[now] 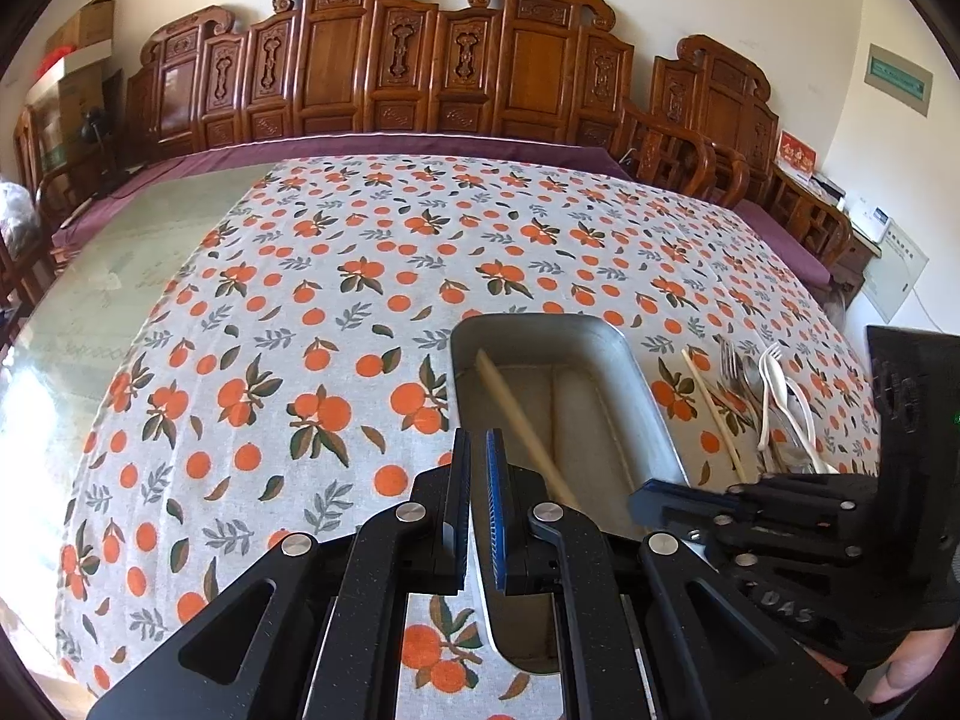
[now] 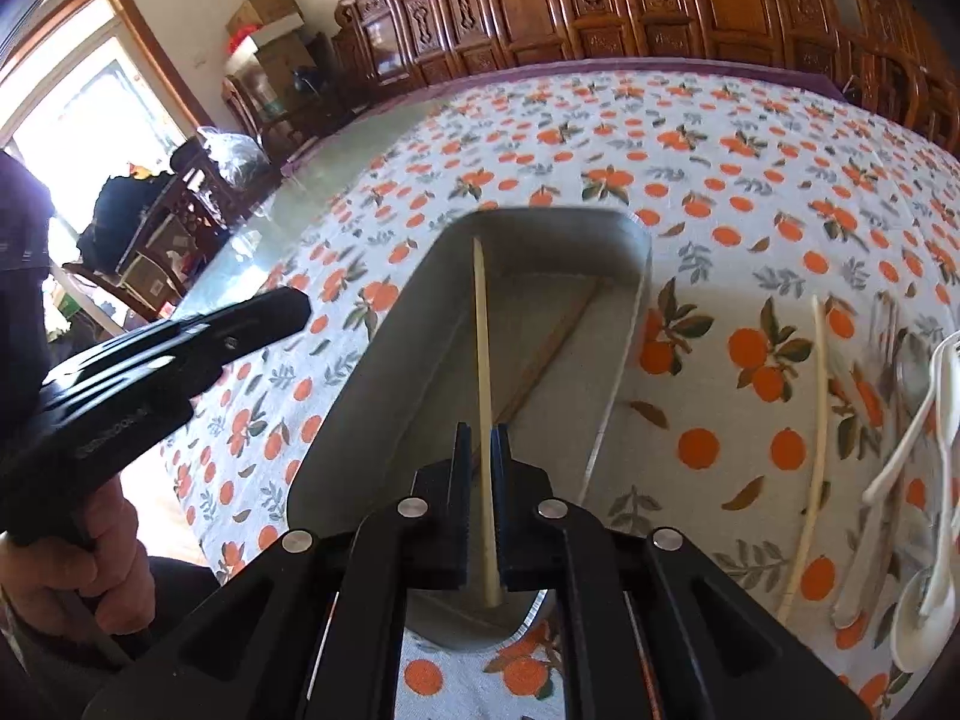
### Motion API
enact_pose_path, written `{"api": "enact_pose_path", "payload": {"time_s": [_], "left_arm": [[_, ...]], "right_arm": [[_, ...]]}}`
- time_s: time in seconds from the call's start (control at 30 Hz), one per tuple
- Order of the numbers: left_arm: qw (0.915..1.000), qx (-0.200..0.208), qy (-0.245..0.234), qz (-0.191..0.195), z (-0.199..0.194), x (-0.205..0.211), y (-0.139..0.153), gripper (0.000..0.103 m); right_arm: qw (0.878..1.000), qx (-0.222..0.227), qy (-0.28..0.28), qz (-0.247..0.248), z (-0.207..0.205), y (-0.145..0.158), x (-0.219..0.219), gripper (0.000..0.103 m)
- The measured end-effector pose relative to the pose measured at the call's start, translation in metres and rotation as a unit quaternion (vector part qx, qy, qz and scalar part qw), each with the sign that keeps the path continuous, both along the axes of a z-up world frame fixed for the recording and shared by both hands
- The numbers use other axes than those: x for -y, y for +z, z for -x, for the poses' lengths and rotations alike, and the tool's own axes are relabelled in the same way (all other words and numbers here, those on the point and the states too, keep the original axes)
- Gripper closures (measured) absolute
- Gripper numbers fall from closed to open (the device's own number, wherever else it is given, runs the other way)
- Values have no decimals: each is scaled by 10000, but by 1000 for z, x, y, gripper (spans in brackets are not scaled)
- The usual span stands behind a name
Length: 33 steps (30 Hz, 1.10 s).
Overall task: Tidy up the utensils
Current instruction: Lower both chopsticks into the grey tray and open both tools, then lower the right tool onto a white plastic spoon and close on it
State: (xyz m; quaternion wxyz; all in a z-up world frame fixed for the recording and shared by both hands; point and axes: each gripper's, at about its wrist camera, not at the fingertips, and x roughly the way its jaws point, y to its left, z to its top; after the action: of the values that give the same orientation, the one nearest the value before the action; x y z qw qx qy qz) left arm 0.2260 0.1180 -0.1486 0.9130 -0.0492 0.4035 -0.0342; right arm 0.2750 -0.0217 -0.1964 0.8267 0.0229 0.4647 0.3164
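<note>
Gleaming rounded metal tray (image 2: 642,264), slim chopstick (image 2: 483,348)

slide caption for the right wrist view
Right tongs holding a chopstick over the metal tray.

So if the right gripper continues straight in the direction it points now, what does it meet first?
Probably the inner floor of the metal tray. The right gripper holds a chopstick aimed down into it, so the chopstick tip would likely touch first; depth is unclear.

Matt metal tray (image 2: 641,264), pale wood chopstick (image 2: 483,360), printed cloth table cover (image 1: 360,276) — glossy white plastic spoons (image 2: 936,420), carved, polished wood chairs (image 1: 420,60).
</note>
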Motion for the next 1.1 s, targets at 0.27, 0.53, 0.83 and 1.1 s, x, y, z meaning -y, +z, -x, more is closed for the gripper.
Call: {"api": "enact_pose_path", "payload": {"time_s": [0.27,0.53,0.83,1.1], "left_arm": [[9995,61,-318,-14,-1,32,1,77],[9979,107,-636,2,0,70,1,53],[9964,97,-844,-70,4,97,-4,52],[9951,155,-977,-88,6,112,-4,42]], "right_arm": [[9968,733,-220,234,14,32,69,94],[9876,1060,-858,773,1,39,161,94],[9820,1055,-1171,1038,-22,23,204,87],[9814,668,-1241,1302,-43,-17,201,87]]}}
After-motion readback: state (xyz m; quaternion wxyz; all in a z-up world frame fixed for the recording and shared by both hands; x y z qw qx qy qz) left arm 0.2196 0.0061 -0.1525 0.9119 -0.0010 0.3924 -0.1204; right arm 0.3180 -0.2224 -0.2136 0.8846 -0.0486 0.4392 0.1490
